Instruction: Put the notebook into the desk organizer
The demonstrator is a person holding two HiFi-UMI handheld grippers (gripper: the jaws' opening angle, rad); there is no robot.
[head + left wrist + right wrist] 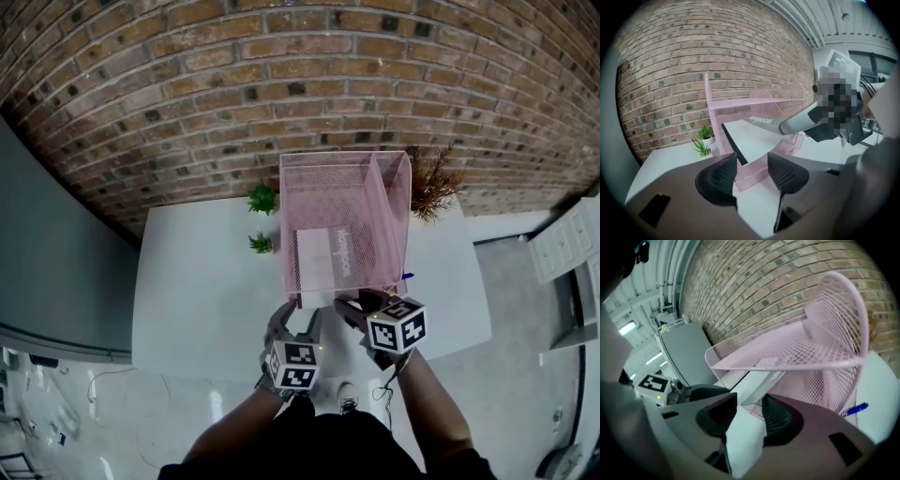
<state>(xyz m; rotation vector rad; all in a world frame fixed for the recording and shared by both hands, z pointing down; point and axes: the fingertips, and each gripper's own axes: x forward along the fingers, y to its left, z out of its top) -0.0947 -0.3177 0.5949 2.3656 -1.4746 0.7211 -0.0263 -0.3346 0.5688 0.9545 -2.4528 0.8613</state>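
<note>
notebook (754,138): cover print too blurred to read | blue pen (855,408): lower end hidden behind right gripper (747,416)

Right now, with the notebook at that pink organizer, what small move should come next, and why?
Probably draw the right gripper back toward the person. Its jaws stand apart and grip nothing, and the notebook already seems to lie inside the pink organizer, so staying close only risks knocking it.

Notebook (317,260) in desk organizer (394,202), plants (262,199) left
</note>
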